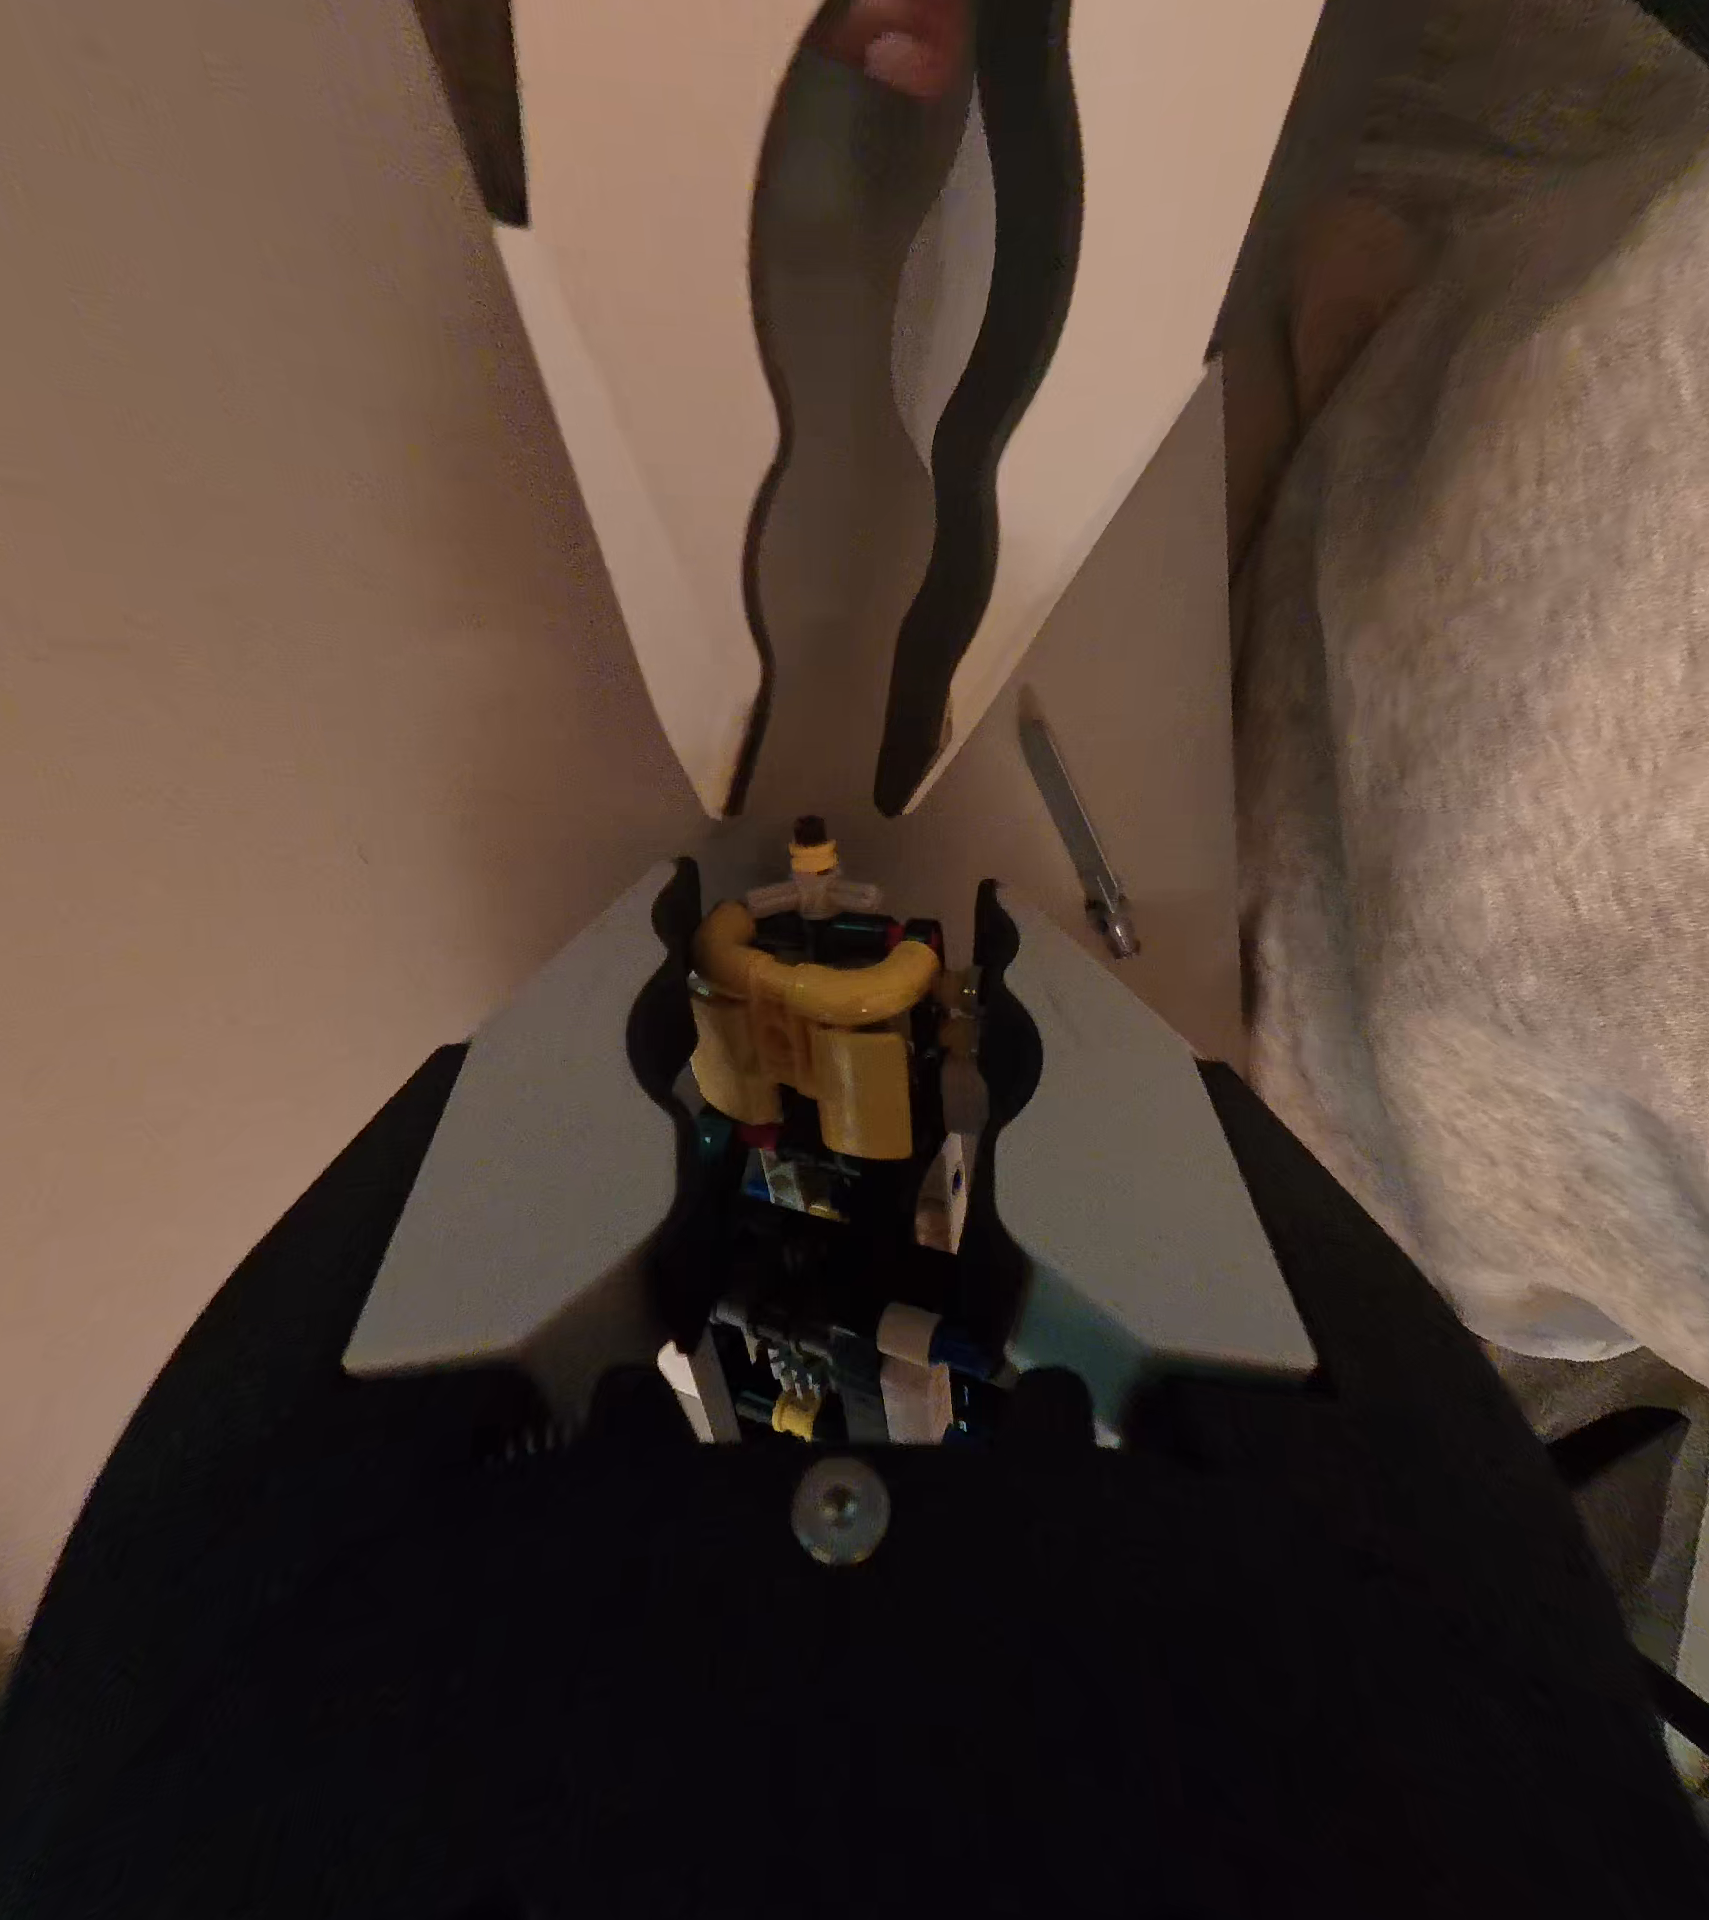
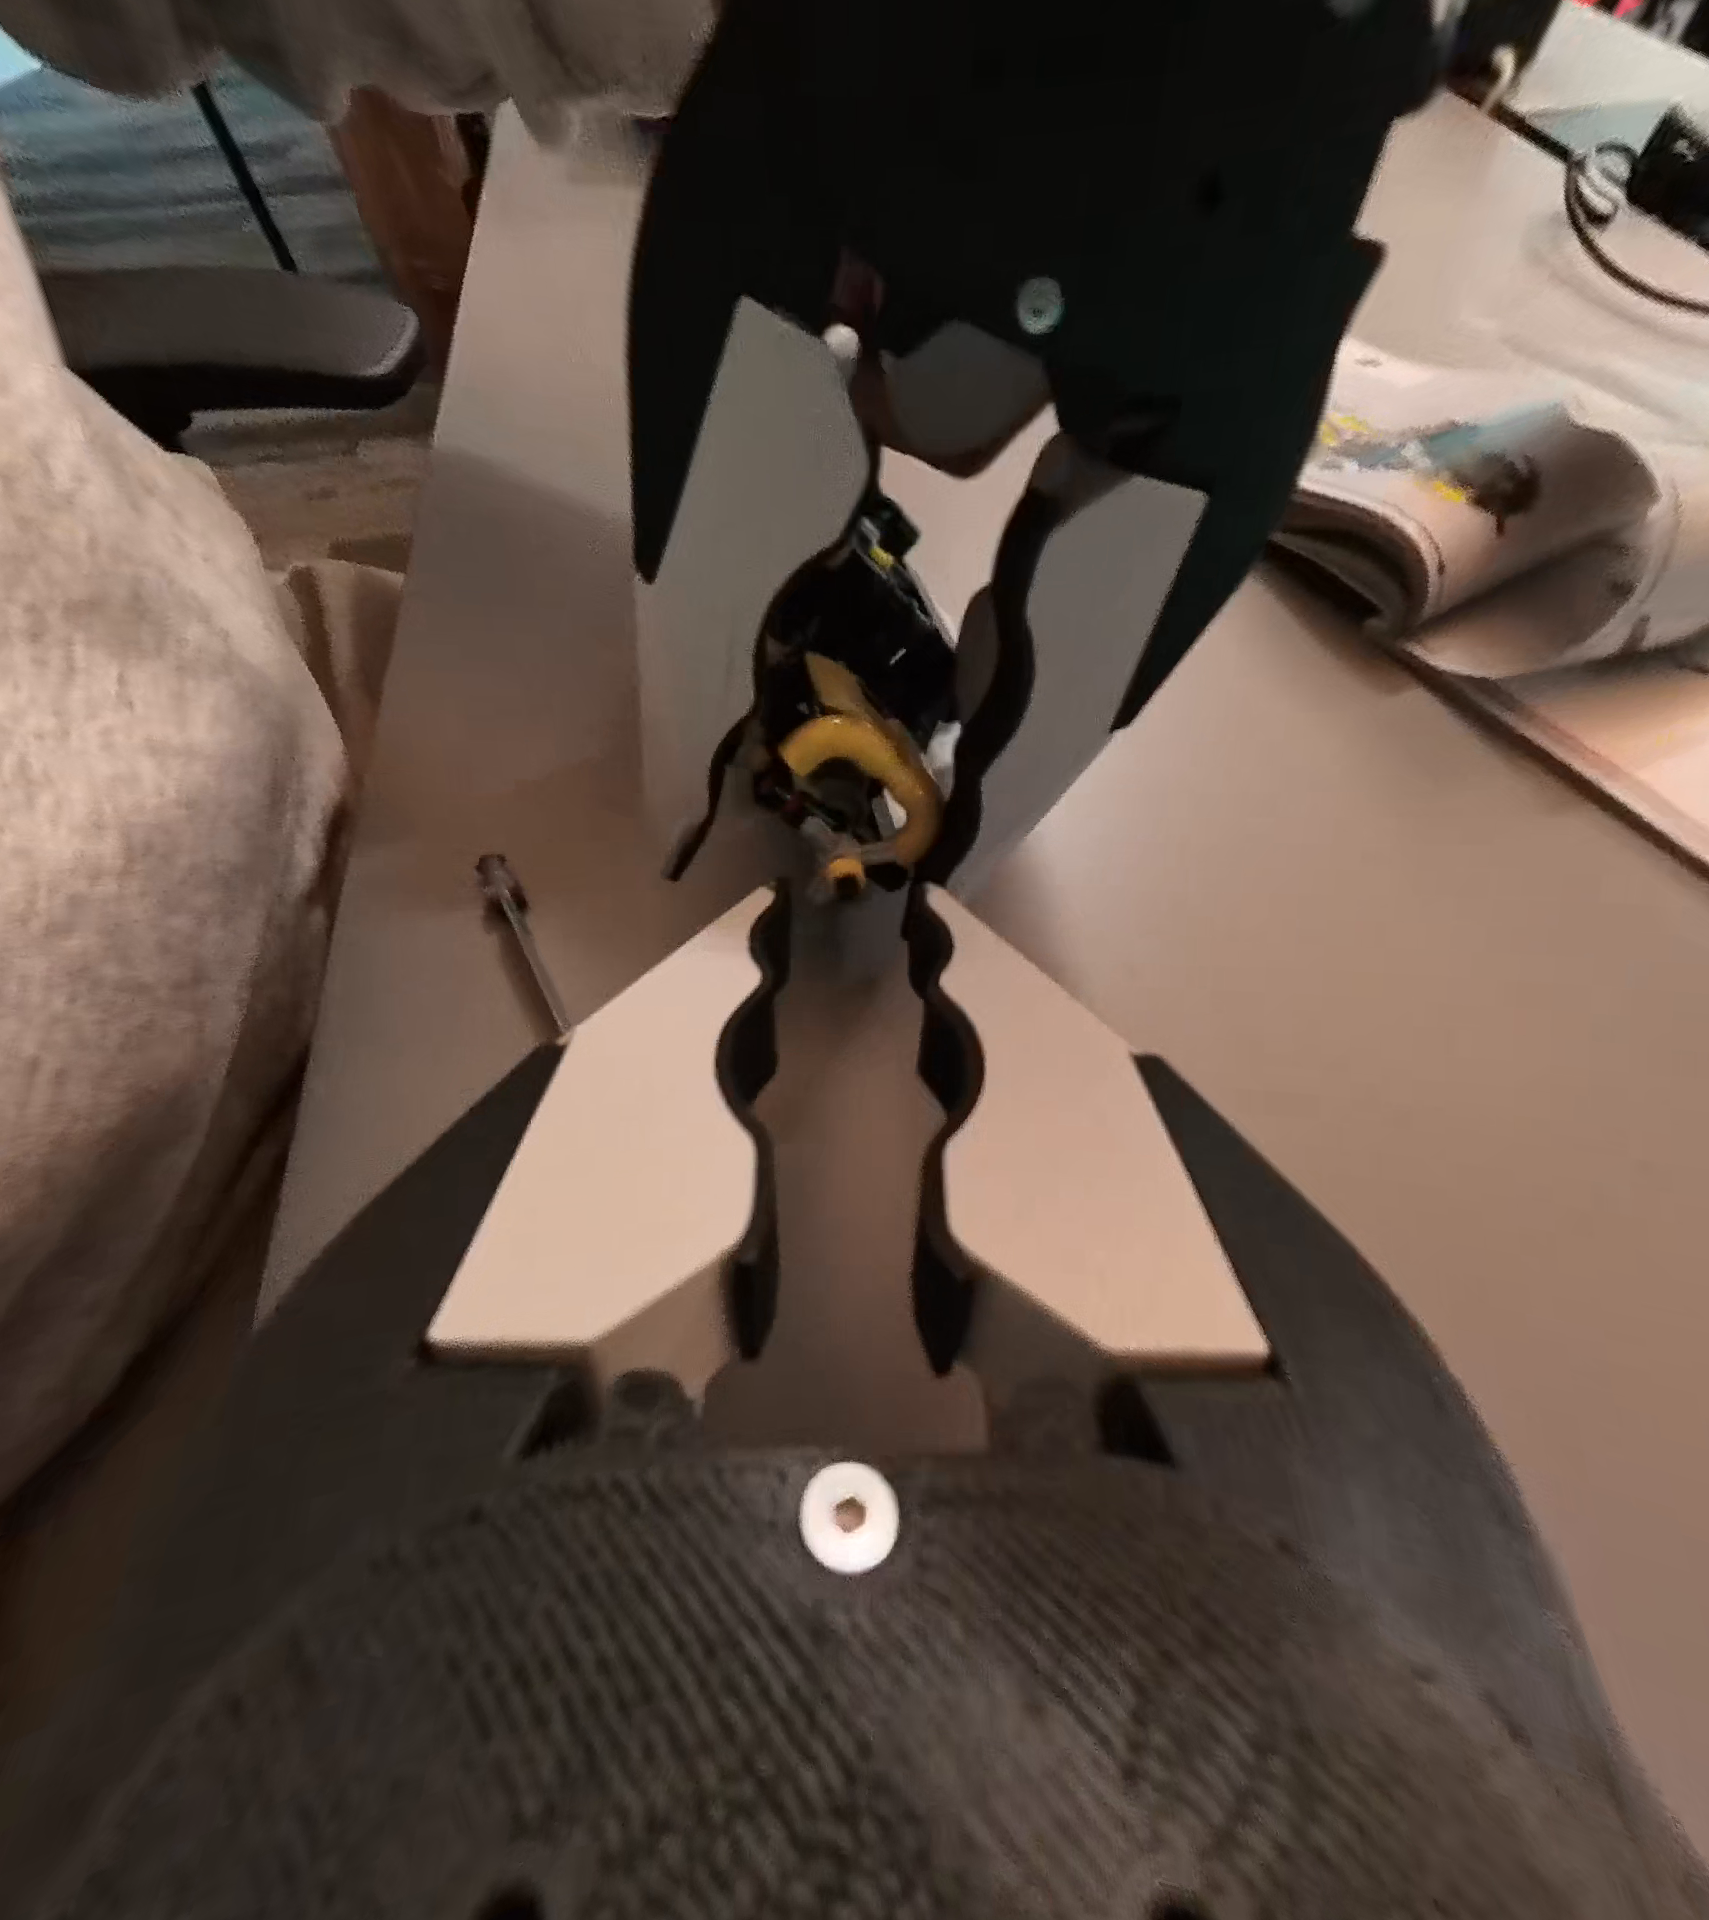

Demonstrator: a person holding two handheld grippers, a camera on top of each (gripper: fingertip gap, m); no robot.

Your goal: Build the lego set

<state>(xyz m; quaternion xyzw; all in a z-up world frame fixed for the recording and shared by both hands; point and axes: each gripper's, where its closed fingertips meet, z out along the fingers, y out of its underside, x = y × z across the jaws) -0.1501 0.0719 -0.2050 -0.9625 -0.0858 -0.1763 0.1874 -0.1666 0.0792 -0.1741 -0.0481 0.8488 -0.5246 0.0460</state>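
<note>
Black-and-yellow lego model (image 1: pixel 808 1060) clamped in left hand-held gripper (image 1: pixel 829 914), right hand-held gripper (image 2: pixel 839 904) spread, empty

No legible text, label, brand, number or sign in either view. The only printed item is an open instruction booklet (image 2: pixel 1546 540) lying on the table (image 2: pixel 1349 1039) at the right edge of the right wrist view; its pages carry coloured pictures, blurred beyond reading. No markings can be made out on the Lego assembly (image 1: pixel 808 1049) or on either gripper.
</note>
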